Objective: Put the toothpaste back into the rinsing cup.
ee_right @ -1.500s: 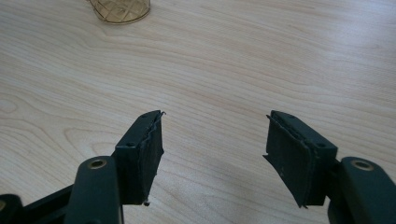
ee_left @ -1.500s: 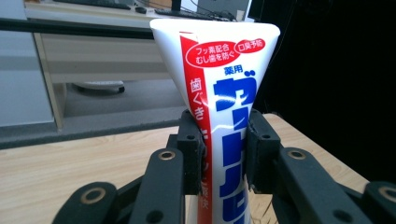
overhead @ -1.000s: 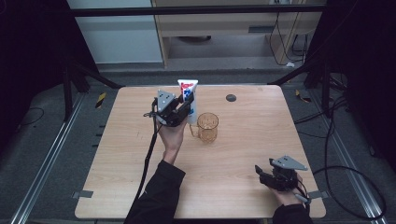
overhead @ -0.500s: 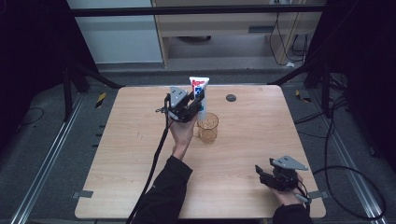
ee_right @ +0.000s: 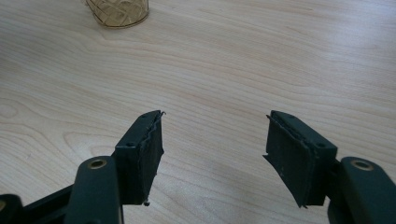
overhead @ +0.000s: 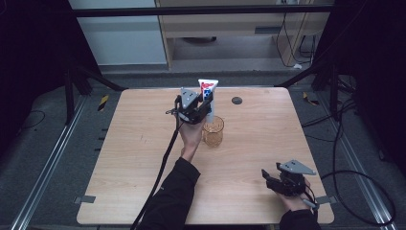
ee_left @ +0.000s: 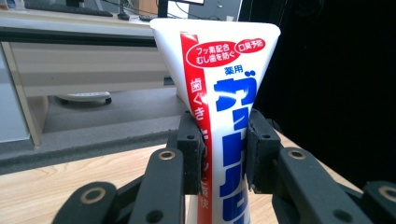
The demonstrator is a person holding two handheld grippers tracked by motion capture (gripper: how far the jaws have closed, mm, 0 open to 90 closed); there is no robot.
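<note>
A: Left gripper [overhead: 203, 106] status?

B: Clamped on the toothpaste tube [overhead: 207, 91]. In the left gripper view both pads pinch the tube [ee_left: 224, 116] across its middle, flat crimped end up, tube upright. White body, red stripe, blue lettering.

A: Where is it over the table [overhead: 119, 158]?

B: Held up off the wood, at the far middle of the table. The tube's lower end sits right above the amber glass cup [overhead: 212, 131], or just behind its rim. Can't tell from the high view whether the tip is inside the cup or above it.

A: Cup state?

B: Upright on the table, just right of the left hand [overhead: 190, 136]. Its patterned base also shows at the top edge of the right gripper view [ee_right: 117, 13].

A: Right gripper [overhead: 276, 179]?

B: Jaws spread wide, nothing between them. In the right gripper view, bare wood shows in the gap [ee_right: 212, 140]. It sits low at the near right corner of the table, well apart from cup and tube.

A: Anything else on the table?

B: Small dark round disc [overhead: 236, 100] near the far edge, right of the tube, apart from the cup. Can't tell what it is.
</note>
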